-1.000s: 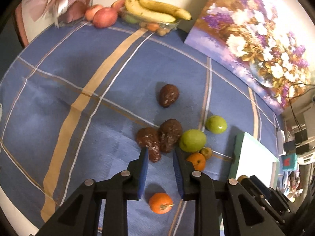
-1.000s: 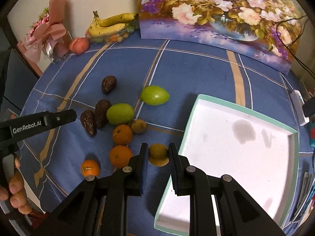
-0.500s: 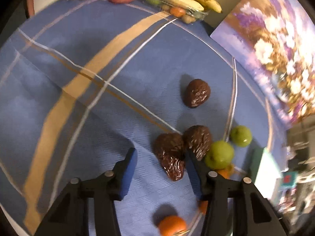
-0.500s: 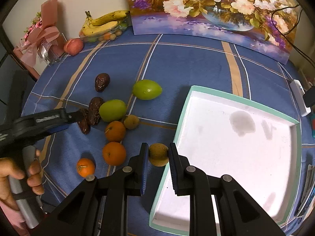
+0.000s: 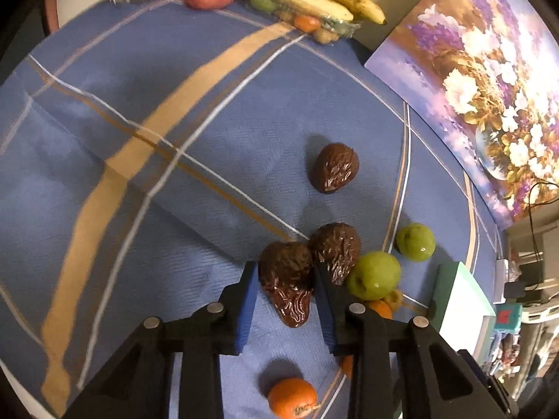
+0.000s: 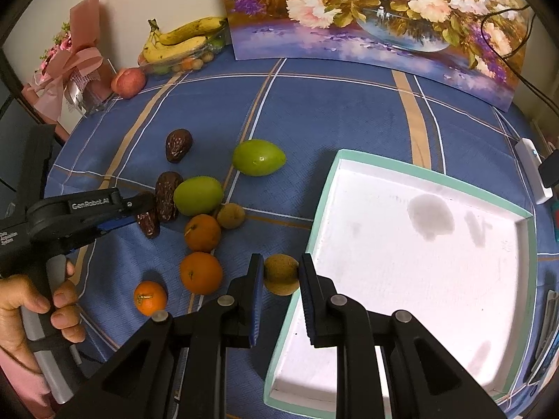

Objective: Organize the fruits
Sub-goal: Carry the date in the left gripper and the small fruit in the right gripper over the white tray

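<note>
My left gripper (image 5: 284,274) is open, its blue pads on either side of a dark wrinkled date (image 5: 287,281) that lies on the blue cloth; it also shows in the right wrist view (image 6: 148,221). Two more dates (image 5: 336,249) (image 5: 334,171) lie beyond. My right gripper (image 6: 278,277) is open, its pads around a small brown fruit (image 6: 281,274) beside the tray's left rim (image 6: 300,298). Two green fruits (image 6: 258,157) (image 6: 198,195), three oranges (image 6: 201,272) (image 6: 202,232) (image 6: 151,297) and another small brown fruit (image 6: 231,215) lie loose.
A white tray with a teal rim (image 6: 429,166) fills the right. A flower painting (image 6: 377,14) leans at the back. Bananas on a clear box (image 6: 181,42), an apple (image 6: 128,82) and a pink bouquet (image 6: 75,66) stand at the far left. A white device (image 6: 534,171) lies at the right edge.
My left gripper has opened wider and moved forward and down around the nearest date. My right gripper has stayed around the small brown fruit.
</note>
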Motion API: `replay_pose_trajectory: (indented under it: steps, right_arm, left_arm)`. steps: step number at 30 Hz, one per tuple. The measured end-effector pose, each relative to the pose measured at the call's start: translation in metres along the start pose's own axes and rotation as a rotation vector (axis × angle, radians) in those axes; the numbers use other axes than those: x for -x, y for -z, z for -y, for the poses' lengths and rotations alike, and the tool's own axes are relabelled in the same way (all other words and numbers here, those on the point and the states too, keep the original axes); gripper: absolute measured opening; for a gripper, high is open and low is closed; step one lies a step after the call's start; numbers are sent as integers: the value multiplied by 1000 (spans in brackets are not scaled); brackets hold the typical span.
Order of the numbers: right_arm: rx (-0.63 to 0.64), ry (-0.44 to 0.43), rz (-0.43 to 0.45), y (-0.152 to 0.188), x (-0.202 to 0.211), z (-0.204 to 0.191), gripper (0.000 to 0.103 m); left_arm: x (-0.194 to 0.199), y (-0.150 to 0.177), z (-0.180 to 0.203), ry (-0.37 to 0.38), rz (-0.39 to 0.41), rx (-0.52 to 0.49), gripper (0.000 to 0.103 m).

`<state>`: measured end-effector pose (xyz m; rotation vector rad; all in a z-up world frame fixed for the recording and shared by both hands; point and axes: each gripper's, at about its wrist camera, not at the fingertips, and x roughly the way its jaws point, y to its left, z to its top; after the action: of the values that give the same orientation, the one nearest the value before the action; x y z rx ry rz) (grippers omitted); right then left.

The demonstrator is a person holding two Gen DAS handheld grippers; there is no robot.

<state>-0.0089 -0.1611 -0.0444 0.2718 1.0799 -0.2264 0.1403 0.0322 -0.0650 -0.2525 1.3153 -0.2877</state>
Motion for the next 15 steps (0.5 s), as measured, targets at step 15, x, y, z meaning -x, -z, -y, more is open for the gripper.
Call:
replay_pose_trajectory:
  steps: [15]
  right_arm:
    - [-216, 92, 22, 7, 17, 77, 21]
  left_arm:
    - [31, 38, 90, 79, 23, -277, 34]
